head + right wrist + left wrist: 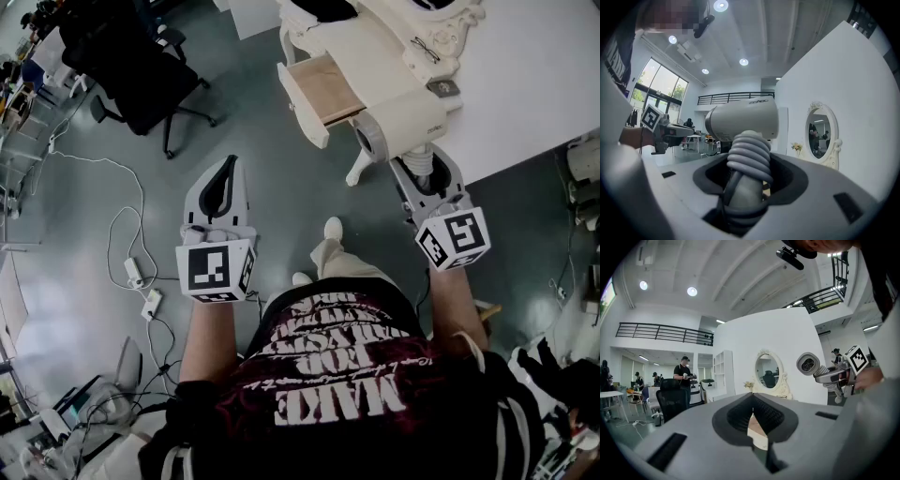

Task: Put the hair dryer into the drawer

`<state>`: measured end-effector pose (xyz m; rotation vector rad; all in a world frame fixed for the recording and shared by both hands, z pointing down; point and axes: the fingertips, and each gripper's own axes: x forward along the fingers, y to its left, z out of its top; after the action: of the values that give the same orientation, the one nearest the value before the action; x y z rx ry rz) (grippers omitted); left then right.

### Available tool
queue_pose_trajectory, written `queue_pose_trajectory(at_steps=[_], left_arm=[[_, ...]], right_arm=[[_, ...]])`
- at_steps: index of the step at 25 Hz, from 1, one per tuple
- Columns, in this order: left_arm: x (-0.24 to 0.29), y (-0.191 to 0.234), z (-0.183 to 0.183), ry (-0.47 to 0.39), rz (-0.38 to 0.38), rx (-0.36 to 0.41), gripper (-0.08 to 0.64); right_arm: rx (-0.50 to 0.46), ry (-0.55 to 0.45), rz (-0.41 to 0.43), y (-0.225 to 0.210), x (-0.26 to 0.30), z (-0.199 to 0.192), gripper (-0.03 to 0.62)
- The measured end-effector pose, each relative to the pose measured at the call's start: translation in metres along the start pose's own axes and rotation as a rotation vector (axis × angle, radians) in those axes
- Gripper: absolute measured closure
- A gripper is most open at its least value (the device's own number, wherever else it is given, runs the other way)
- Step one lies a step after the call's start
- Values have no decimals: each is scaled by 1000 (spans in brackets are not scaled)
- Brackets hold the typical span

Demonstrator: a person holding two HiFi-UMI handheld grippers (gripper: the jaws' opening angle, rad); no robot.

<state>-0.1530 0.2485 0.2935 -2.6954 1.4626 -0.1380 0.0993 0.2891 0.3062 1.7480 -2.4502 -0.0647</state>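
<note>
Right claw (747, 161) clamped on cord-coiled handle of smooth cream hair dryer (745, 119), left claw (752, 401) together, wood-bottomed drawer (328, 89) open

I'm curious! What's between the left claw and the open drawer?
Only bare grey floor, as the head view shows. The left claw is shut and empty; the drawer stands open.

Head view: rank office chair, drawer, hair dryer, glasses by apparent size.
1. office chair: largest.
2. drawer and hair dryer: they look about alike, and the dryer may be nearer the camera, so I won't rank them.
3. glasses: smallest.
</note>
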Motion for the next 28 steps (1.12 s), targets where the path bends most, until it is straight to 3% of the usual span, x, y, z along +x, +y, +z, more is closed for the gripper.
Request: queue_pose_trajectory(at_steps=[11,28], left_arm=[[9,-15,-15,38,-18,-35,555],[118,2,-43,128,2,-47,555]], right_arm=[[37,5,35,-4,-5,2,365],[119,14,115,-76,100,-14,365]])
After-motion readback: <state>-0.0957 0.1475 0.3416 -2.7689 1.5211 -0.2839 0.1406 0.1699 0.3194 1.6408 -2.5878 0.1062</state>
